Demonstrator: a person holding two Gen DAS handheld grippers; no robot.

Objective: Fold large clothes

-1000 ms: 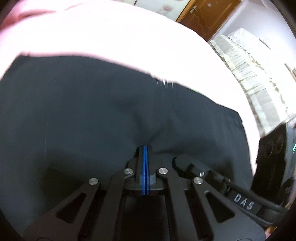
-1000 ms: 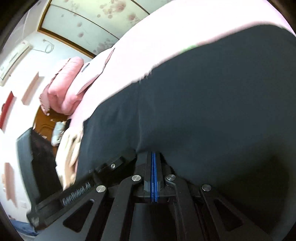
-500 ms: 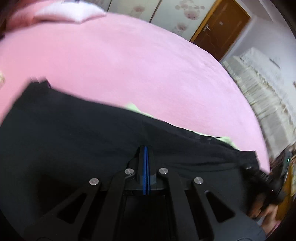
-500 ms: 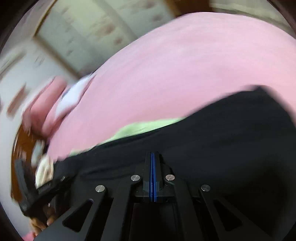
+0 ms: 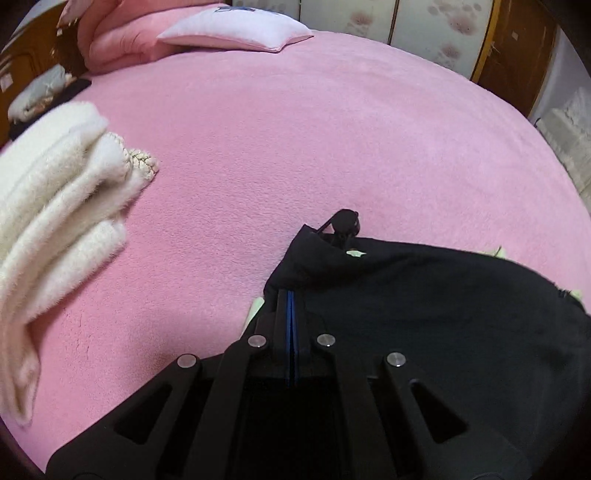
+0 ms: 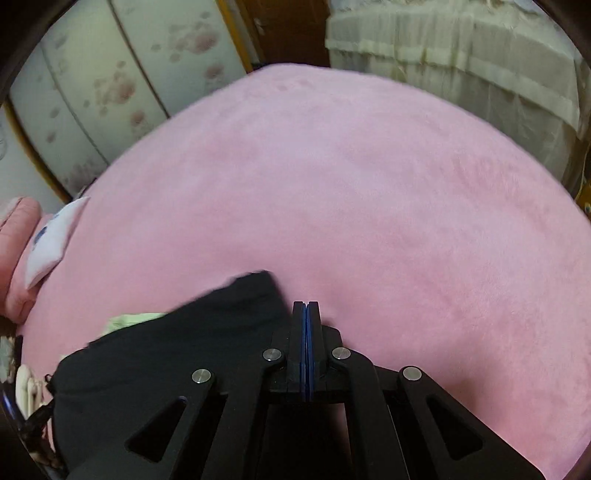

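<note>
A black garment with a pale green lining [image 5: 424,295] lies on the pink bed [image 5: 295,129]. My left gripper [image 5: 290,295] is shut on its left edge, with cloth bunched around the fingertips. A black drawstring toggle [image 5: 347,221] pokes out just beyond. In the right wrist view the garment [image 6: 166,350] lies to the left of my right gripper [image 6: 306,306]. The right gripper's jaws are pressed together, and whether they pinch the garment's edge is hidden.
A folded white fluffy garment [image 5: 55,203] lies at the left of the bed. Pink and white pillows [image 5: 229,29] sit at the far end. Wardrobe doors [image 6: 110,92] and a lace-covered piece of furniture [image 6: 461,66] stand beyond the bed [image 6: 369,203].
Both grippers have pulled back and down with the garment. It filled both views a second ago and now lies low on the bed, with much pink blanket in view.
</note>
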